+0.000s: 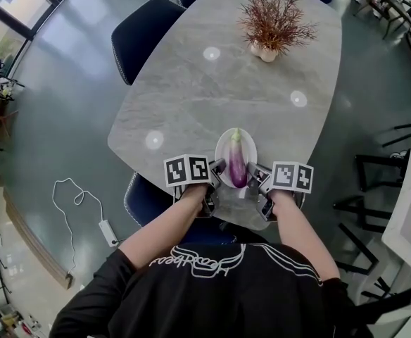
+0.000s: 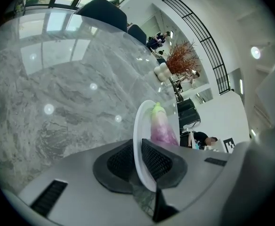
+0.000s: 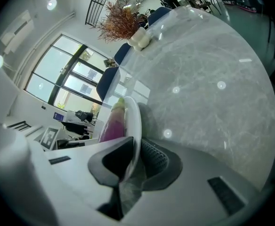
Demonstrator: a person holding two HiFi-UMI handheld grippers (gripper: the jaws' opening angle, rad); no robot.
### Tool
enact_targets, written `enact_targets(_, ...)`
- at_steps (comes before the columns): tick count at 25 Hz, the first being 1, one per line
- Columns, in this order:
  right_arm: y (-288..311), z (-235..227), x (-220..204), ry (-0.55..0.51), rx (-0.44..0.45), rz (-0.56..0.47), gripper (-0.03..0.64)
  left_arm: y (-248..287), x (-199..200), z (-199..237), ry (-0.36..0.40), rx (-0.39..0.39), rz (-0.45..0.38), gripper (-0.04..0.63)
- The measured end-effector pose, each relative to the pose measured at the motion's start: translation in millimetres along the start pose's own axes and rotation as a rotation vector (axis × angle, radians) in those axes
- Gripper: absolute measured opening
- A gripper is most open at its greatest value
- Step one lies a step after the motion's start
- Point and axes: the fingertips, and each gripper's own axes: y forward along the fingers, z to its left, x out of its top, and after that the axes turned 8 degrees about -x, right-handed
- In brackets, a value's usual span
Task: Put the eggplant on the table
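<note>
The grey marbled surface (image 1: 212, 97) fills most of the head view, with dark chairs (image 1: 146, 30) round its far side and a dried plant (image 1: 272, 23) in a pale pot near the far end. Both of the person's forearms reach forward side by side to the surface's near edge, left hand (image 1: 195, 192) and right hand (image 1: 283, 197) level with each other and each gripper tilted down.

Between them, over that near edge, is a white plate (image 1: 223, 146). Whether it touches the surface cannot be told. The eggplant (image 1: 237, 164) lies lengthwise on the plate, green cap pointing away from the person.

The left gripper (image 1: 216, 178) takes the plate's left rim and the right gripper (image 1: 257, 176) its right rim.

Only the gripper views show the grip: in each, the rim stands edge-on between the ribbed pads, the left gripper's jaws (image 2: 140, 159) and the right gripper's jaws (image 3: 135, 157) clamped on it. Only the head view shows the white cable (image 1: 79, 203) on the floor.
</note>
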Motion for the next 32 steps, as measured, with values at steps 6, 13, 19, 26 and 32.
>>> enact_targets(6, 1.7, -0.6, -1.4, -0.002, -0.008, -0.006, 0.034, -0.9, 1.1, -0.1, 0.051, 0.024, 0.008, 0.034)
enact_targets(13, 1.2, -1.1, -1.0, -0.069, -0.043, -0.019, 0.043, -1.1, 0.7, -2.2, 0.144, 0.063, 0.025, 0.052)
enact_targets(19, 0.1, -2.7, 0.7, -0.139, -0.092, -0.035, 0.055, 0.6, 0.0, -5.9, 0.214, 0.076, 0.036, 0.078)
enact_targets(26, -1.9, -5.5, 0.9, -0.174, -0.119, -0.049, 0.063, -1.1, 1.0, -3.7, 0.207, 0.075, 0.038, 0.083)
enact_targets(32, -3.1, -7.5, 1.7, -0.176, -0.129, -0.052, 0.061, -5.7, 1.7, -3.6, 0.238, 0.101, 0.038, 0.107)
